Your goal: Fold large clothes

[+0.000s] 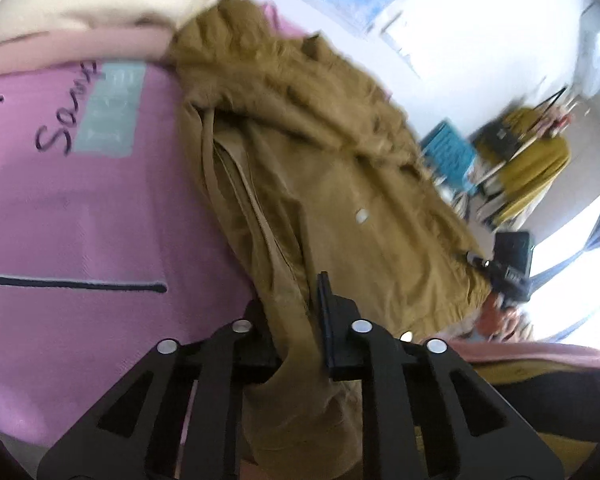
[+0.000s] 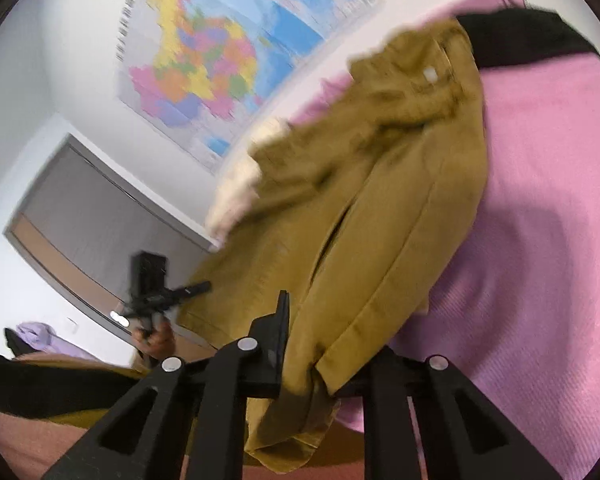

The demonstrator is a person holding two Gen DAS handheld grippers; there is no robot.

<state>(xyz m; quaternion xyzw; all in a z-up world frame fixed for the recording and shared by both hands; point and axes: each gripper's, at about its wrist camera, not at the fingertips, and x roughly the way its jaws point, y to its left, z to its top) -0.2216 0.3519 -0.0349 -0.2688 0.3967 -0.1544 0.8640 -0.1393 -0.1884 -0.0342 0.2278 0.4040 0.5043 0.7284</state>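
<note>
While tilted over pink sheet (image 1: 80, 220), both grippers' fingers clamp tan jacket (image 1: 320, 168) hem.

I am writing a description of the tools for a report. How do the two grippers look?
The left gripper and right gripper look alike: matte black plastic, angular arms with triangular cut-outs, round silver pins at the joints, flat narrow fingers. No cables, markings or sleeves show.

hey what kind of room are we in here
Probably a bedroom at home: the brown jacket lies over a pink bedspread, a colourful wall map hangs behind, and a cluttered rack stands by the wall.
</note>
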